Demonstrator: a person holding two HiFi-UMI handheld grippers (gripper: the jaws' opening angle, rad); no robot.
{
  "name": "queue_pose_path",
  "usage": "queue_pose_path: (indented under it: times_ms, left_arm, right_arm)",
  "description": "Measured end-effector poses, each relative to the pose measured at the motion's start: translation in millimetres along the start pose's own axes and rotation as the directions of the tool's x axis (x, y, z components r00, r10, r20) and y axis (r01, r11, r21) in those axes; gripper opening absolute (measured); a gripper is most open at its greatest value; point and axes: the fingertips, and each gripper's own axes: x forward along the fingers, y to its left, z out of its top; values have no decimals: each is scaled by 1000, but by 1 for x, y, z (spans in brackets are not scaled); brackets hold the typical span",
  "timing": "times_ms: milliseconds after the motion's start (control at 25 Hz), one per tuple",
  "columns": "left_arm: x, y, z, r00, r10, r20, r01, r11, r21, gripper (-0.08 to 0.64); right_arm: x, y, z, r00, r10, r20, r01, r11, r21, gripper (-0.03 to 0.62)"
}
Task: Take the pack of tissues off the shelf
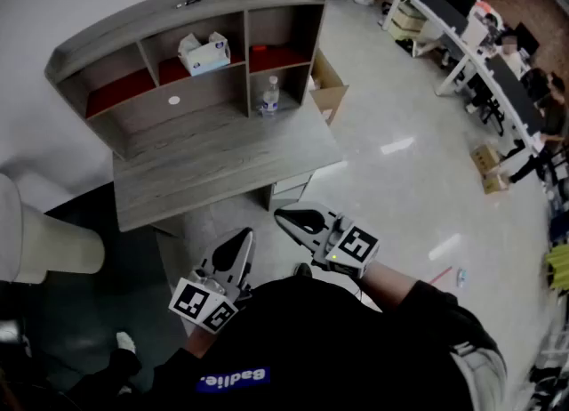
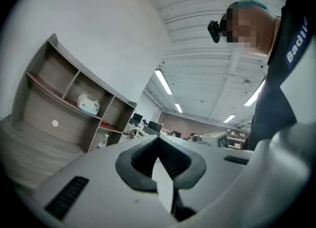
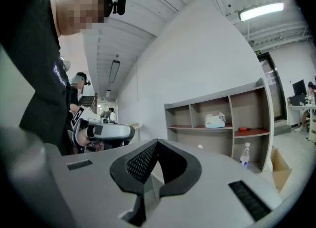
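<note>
Left gripper (image 1: pixel 246 235): low, close to the body; jaws together on nothing. Smooth grey shell, dark ribbed pads.
Right gripper (image 1: pixel 281 215): just beside the left one, tip a little further forward; jaws likewise closed and empty.
Desk (image 1: pixel 204 165): ahead of both tips and apart from them. The flat top is grey wood-grain.
Bottle (image 1: pixel 270 96): clear plastic, upright at the back of the desk, below the right compartment.
Shelf (image 1: pixel 178 4): grey hutch along the desk's back edge, with three upper compartments lined in red.
Pack (image 1: pixel 204 52): in the middle compartment, resting on the red liner. It is boxy, in a soft white and pale-blue wrapper, with white tissue sticking up at its left end.
Bearing: the pack lies well ahead of and above both grippers, slightly left of the left tip.
Long axis: along the shelf, a little skewed, so the short side probably suits the jaws.
Nearer arm: the left lines up better sideways and the right reaches further; neither is clearly closer.
First need: whichever gripper goes must part its jaws.
</note>
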Motion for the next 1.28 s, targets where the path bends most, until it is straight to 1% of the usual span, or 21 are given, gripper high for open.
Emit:
queue_pose_path:
  times_ms: [600, 920, 1280]
  left_arm:
    - [3, -5, -3, 1000, 2, -8, -2, 1000, 4, -2]
    - [11, -8, -3, 1000, 14, -20, -13, 1000, 20, -3]
    - [33, -14, -2, 999, 51, -16, -50, 998, 40, -2]
  right_arm:
    - [-5, -1, -4, 1000, 12, -10, -12, 1000, 9, 29]
    - [-12, -12, -8, 1000, 9, -8, -8, 999, 42, 31]
    - [-18, -28, -1, 998, 61, 16, -62, 997, 37, 29]
